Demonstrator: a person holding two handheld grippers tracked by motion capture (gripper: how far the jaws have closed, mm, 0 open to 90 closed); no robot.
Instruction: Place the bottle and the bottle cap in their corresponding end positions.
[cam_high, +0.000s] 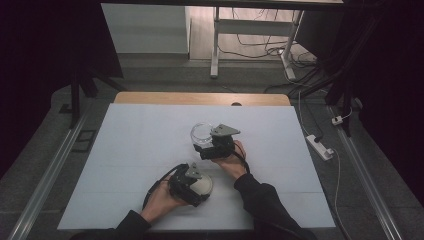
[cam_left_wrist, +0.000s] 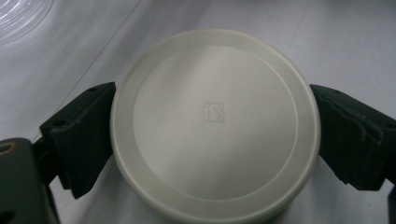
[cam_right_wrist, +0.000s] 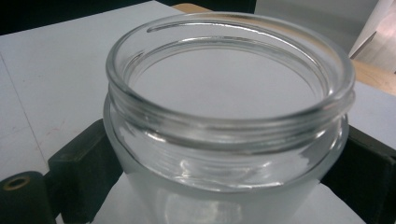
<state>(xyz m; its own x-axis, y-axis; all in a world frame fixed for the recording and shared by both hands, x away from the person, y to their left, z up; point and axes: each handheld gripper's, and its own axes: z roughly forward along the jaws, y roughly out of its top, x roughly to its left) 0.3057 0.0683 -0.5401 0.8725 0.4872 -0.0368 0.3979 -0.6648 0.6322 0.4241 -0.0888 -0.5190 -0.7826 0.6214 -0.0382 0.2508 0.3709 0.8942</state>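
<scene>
Jar (cam_right_wrist: 229, 140): clear glass, round, wide-mouthed, threaded neck, frosted lower body. Open and empty, upright on the white table cover, just past the table's centre toward 12 o'clock.

Lid (cam_left_wrist: 215, 123): cream-white plastic disc, raised outer rim, small embossed square mark at its centre. Lies flat, off the jar, near it at about 7 o'clock, toward the table's near edge.

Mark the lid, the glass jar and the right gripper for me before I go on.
lid (cam_left_wrist: 215, 121): left gripper view, centre of its flat top.
glass jar (cam_right_wrist: 229, 140): right gripper view, threaded neck below the rim.
right gripper (cam_high: 204, 148): high view, between its fingertips at the jar.
</scene>
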